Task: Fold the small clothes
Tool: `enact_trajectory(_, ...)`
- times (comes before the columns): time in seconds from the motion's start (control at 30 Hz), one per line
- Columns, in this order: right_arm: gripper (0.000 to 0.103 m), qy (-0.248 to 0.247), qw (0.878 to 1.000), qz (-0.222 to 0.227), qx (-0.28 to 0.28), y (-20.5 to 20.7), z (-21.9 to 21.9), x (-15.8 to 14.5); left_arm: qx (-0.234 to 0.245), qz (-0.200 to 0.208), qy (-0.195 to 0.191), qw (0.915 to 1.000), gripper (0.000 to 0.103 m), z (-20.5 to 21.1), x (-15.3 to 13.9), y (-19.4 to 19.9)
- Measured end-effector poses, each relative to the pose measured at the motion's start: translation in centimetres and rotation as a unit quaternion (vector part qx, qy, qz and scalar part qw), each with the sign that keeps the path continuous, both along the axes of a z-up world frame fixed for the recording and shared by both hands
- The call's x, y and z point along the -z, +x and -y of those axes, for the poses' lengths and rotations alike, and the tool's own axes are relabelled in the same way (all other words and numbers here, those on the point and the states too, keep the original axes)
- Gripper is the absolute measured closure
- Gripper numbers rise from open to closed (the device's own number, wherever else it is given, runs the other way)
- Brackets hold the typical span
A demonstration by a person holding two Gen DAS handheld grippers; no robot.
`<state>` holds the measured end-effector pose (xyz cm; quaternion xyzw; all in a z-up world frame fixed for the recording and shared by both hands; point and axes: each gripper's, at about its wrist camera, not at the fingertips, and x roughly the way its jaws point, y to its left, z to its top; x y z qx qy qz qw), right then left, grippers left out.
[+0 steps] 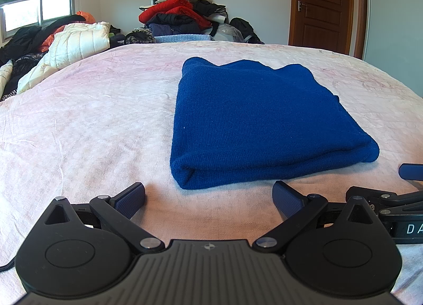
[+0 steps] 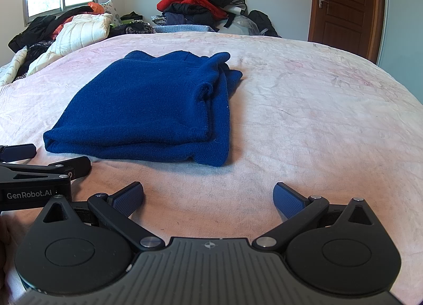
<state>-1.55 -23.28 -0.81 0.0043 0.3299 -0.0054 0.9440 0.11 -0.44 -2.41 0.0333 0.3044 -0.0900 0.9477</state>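
Blue knit garment (image 1: 253, 120) lies folded into a compact, roughly rectangular stack on the pale pink bedspread (image 1: 92, 125), about mid-bed. Nothing holds it.

Left gripper (image 1: 208, 199): jaws wide apart, empty, low over the bedspread just short of the stack's near fold edge. In the left wrist view the stack sits ahead and slightly to the right of the jaw gap; its near left corner is roughly on the gap's centre line.

Right gripper (image 2: 208, 199): jaws also wide apart, empty. In the right wrist view the stack (image 2: 148, 109) is ahead and off to the left; open bedspread (image 2: 317, 109) straight in front.

Key relation: stack sits between the two grippers' lines of sight, closer to the left one. Near edge is a rounded fold running left-right; loose layered edges show on the stack's right side, w/ a small rolled bit (cuff or collar, can't tell) on top there.

Judgement: fold looks done or nearly so. If another fold or a tidy-up is wanted, the right gripper faces the loose edges and the left the closed fold.

Clothes pile (image 1: 182, 14) at far wall, well apart from the stack.
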Motion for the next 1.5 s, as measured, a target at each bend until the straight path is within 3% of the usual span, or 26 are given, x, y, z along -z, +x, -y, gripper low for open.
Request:
enact_trajectory(0.77, 0.0, 0.0, 1.0, 0.0, 0.0, 0.0, 0.0, 0.0, 0.002, -0.003, 0.0, 1.0, 0.0, -0.1, -0.2, 0.0)
enact_trajectory(1.3, 0.0, 0.0, 1.0, 0.0, 0.0, 0.0, 0.0, 0.0, -0.001, -0.056, 0.0, 0.9984, 0.0, -0.2, -1.2, 1.1)
enact_trajectory(1.5, 0.0, 0.0, 1.0, 0.0, 0.0, 0.0, 0.0, 0.0, 0.003, -0.05, -0.014, 0.9987, 0.0, -0.7, -1.1, 0.7)
